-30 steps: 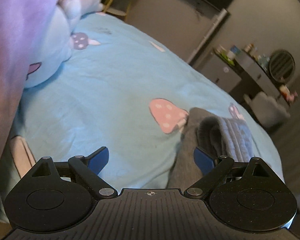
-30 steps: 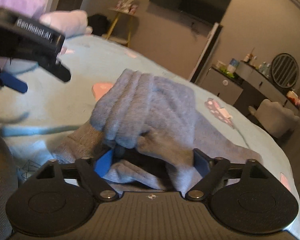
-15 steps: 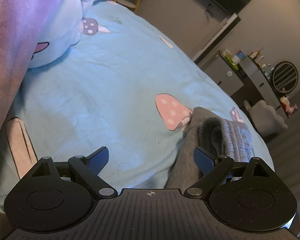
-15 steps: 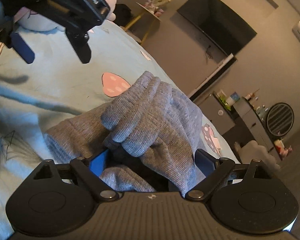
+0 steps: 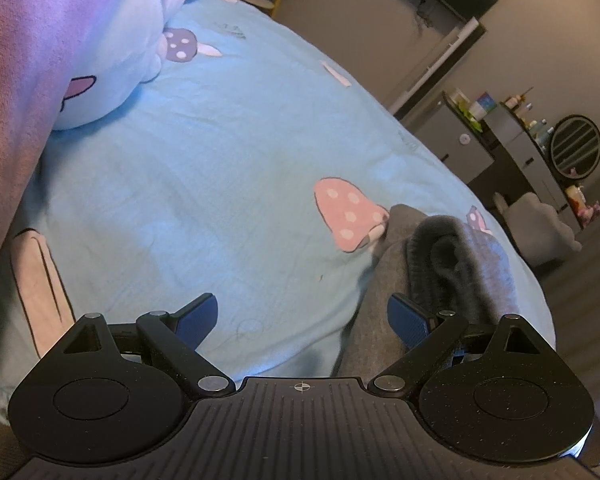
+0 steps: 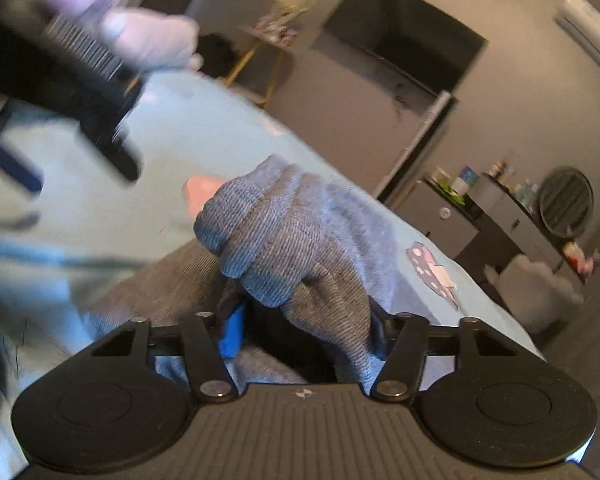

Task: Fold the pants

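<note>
Gripping a bunched fold of the grey pants, the right gripper has its jaws drawn in on thick knit cloth. Left gripper spread wide, holding nothing, hovering above the blue sheet with the pants' rolled edge just beside its right finger. Pants lie heaped near the bed's edge. Fabric looks soft, light, floppy, not slippery; likely sags between grips. Best taken at the ribbed cuff or waistband, pinching all layers. Farther off: pillow, wall TV
</note>
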`<action>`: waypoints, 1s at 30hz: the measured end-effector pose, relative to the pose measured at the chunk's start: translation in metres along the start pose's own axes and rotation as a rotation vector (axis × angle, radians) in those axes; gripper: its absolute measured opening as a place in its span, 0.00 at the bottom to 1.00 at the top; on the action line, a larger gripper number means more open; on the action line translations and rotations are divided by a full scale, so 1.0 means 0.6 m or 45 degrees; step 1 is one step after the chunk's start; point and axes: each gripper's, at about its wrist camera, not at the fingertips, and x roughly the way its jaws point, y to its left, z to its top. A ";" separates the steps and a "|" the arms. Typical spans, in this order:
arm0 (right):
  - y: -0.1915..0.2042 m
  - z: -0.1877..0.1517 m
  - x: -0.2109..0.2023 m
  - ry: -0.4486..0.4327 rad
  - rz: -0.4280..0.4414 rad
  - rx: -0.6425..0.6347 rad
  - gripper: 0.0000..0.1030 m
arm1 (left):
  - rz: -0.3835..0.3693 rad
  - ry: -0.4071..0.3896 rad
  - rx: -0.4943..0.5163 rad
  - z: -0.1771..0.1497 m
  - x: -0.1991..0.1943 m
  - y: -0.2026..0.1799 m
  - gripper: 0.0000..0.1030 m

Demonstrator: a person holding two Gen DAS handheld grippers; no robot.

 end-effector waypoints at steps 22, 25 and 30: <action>-0.323 -0.219 0.014 0.274 0.106 1.632 0.79 | 0.024 0.079 0.100 -0.002 0.023 -0.019 0.93; -0.316 -0.240 0.034 0.264 0.162 1.748 0.87 | 0.030 0.130 0.171 -0.008 0.034 -0.035 0.93; -0.327 -0.231 0.081 0.185 0.281 1.835 0.96 | -0.005 0.167 0.334 -0.028 0.041 -0.075 0.93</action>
